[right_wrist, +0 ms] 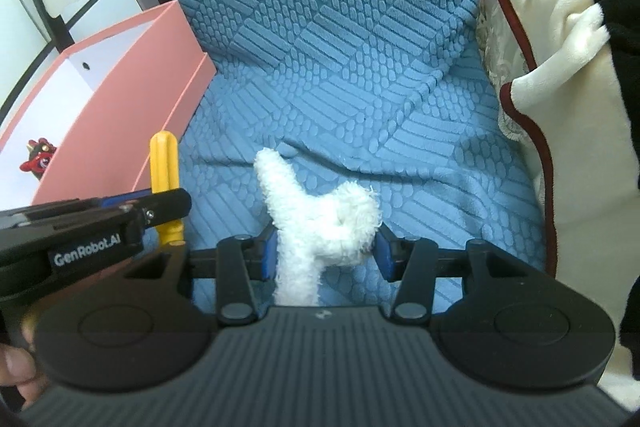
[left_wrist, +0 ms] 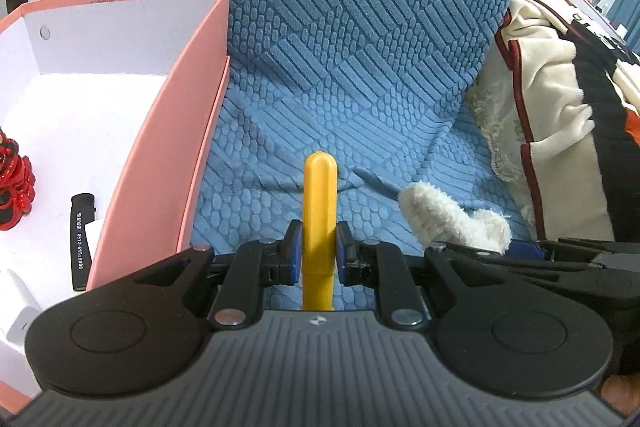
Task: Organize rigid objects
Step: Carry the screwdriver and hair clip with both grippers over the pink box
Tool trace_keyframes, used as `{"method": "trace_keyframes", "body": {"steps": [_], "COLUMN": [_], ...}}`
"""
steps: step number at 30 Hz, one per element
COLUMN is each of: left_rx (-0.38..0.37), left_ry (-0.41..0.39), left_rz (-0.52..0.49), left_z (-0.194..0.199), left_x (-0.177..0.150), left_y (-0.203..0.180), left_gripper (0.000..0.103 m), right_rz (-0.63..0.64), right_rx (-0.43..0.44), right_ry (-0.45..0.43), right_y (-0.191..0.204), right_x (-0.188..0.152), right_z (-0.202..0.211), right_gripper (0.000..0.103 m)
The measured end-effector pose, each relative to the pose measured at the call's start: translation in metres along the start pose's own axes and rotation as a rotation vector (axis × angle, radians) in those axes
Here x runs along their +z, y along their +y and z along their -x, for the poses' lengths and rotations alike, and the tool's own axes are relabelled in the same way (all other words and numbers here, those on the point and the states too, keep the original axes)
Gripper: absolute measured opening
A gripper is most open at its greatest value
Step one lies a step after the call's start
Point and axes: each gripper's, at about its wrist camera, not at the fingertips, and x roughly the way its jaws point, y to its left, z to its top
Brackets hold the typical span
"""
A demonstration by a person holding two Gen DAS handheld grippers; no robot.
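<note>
A yellow round-tipped plastic stick [left_wrist: 319, 211] stands upright, clamped off the blue sofa cover. A white fuzzy plush piece [right_wrist: 320, 223] is likewise gripped, one limb pointing up.

The lower end of the yellow plastic rod [left_wrist: 318, 227] is hidden behind the body of the left gripper [left_wrist: 318, 247]. The base of the white fluffy toy [right_wrist: 320, 223] is likewise covered by the body of the right gripper [right_wrist: 325, 249]. The pink box [left_wrist: 168, 155] is cut off by the left edge, and its near corner is concealed. The red figurine [left_wrist: 14, 183] inside is only partly seen. The print on the black pen [left_wrist: 81, 239] is too small to be read reliably. The cream blanket [left_wrist: 560, 131] is cut off at the right.
</note>
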Motion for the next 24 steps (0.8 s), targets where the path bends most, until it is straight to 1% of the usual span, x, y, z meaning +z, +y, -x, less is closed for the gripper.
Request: {"method": "trace_keyframes", "body": {"steps": [6, 11, 13, 20, 24], "left_rx": [-0.025, -0.056, -0.061, -0.063, -0.072], "left_ry": [-0.004, -0.018, -0.024, -0.028, -0.034], "left_rz": [0.015, 0.014, 0.003, -0.003, -0.009], "left_z": [0.007, 0.019, 0.025, 0.046, 0.059], "left_x": [0.001, 0.011, 0.016, 0.039, 0.054], "left_y": [0.002, 0.001, -0.001, 0.000, 0.003], "left_gripper": [0.020, 0.020, 0.020, 0.020, 0.020], "right_rz": [-0.009, -0.009, -0.007, 0.018, 0.011], "right_rx": [-0.002, 0.007, 0.017, 0.004, 0.025], "right_ry": [-0.017, -0.048, -0.048, -0.075, -0.101], "right_y": [0.002, 0.006, 0.009, 0.019, 0.023], "right_x": [0.003, 0.005, 0.005, 0.009, 0.018], "right_z": [0.011, 0.021, 0.024, 0.041, 0.055], "right_gripper": [0.050, 0.050, 0.050, 0.050, 0.050]}}
